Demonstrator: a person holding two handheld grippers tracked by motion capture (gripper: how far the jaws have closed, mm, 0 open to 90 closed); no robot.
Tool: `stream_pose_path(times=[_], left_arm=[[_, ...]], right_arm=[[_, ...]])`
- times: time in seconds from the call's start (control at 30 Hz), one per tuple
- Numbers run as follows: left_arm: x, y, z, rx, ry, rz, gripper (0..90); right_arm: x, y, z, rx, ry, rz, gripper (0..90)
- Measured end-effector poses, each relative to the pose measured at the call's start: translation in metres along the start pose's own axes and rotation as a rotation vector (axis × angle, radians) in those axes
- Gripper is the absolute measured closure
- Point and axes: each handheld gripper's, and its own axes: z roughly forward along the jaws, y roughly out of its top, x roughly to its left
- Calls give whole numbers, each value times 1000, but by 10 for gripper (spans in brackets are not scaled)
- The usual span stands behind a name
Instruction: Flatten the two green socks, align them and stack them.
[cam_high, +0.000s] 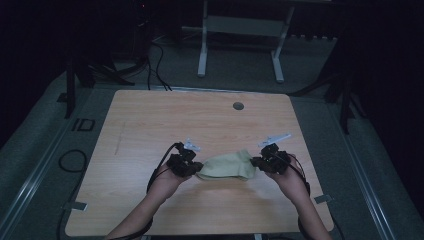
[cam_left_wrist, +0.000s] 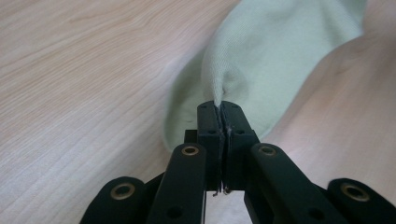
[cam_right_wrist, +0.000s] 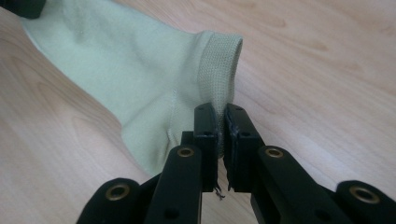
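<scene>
Pale green sock (cam_high: 227, 166) is stretched between both tongs, near the front edge of the wooden surface (cam_high: 150, 125). The left tongs (cam_left_wrist: 219, 112) are clenched on its toe, the right tongs (cam_right_wrist: 219, 116) on its ribbed cuff. No readable writing on it.

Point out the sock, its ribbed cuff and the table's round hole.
sock (cam_high: 227, 167), high view, middle of its body.
ribbed cuff (cam_right_wrist: 218, 65), right gripper view, the band's side.
round hole (cam_high: 238, 106), high view, its centre.

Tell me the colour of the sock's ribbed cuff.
Pale yellowish green, like the rest of the sock; clearest in the right gripper view.
</scene>
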Motion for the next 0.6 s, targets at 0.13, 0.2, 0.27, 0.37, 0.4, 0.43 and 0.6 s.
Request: stream_pose_path(times=[0.13, 0.2, 0.27, 0.37, 0.4, 0.43, 0.6], left_arm=[[6, -1, 8, 20, -1, -20, 877], [8, -4, 12, 27, 2, -28, 877], [11, -5, 16, 38, 4, -38, 877], [17, -4, 22, 53, -10, -49, 877], [17, -4, 24, 60, -13, -53, 876], [18, -4, 26, 63, -12, -53, 876], [21, -8, 34, 70, -21, -66, 876]], right_arm=[[-5, -2, 12, 26, 14, 17, 843], [-9, -5, 22, 47, 24, 29, 842], [-10, -6, 28, 56, 29, 37, 842], [-14, -7, 36, 71, 32, 49, 841], [-15, -8, 39, 78, 32, 51, 841], [-16, -8, 42, 84, 28, 57, 841], [-20, -10, 54, 112, 29, 76, 837]])
